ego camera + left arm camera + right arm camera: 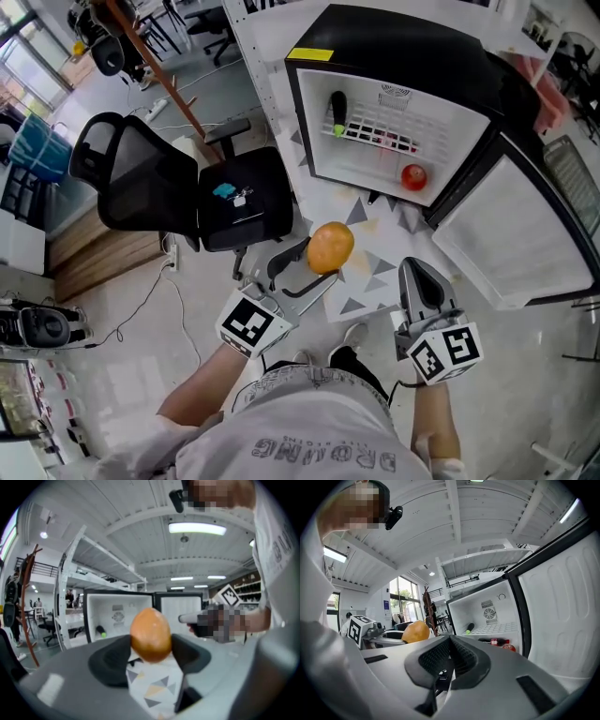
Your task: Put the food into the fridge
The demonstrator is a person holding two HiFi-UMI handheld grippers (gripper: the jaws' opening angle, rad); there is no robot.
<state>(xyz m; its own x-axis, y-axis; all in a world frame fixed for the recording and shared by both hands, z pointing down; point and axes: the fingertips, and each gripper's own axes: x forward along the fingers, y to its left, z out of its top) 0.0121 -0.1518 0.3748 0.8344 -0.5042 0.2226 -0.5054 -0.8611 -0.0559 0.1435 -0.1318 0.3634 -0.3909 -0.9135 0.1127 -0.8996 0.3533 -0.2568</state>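
Note:
A round orange (pixel 330 247) hangs in the air in front of the open black fridge (pixel 403 47), with my left gripper (pixel 319 262) shut on it. In the left gripper view the orange (pixel 150 634) sits between the two dark pads (pixel 112 660). My right gripper (pixel 413 270) is to the orange's right, its jaws shut with nothing between them, as the right gripper view (pixel 450 643) also shows. Inside the fridge a dark green item (pixel 337 112) lies on the white shelf, and a red fruit (pixel 413 176) rests below it.
The fridge door (pixel 511 234) swings open to the right. A black office chair (pixel 178 192) stands to the left of the fridge. A triangle-patterned mat (pixel 375 277) lies on the floor under the grippers. A cable (pixel 141 300) trails over the floor at the left.

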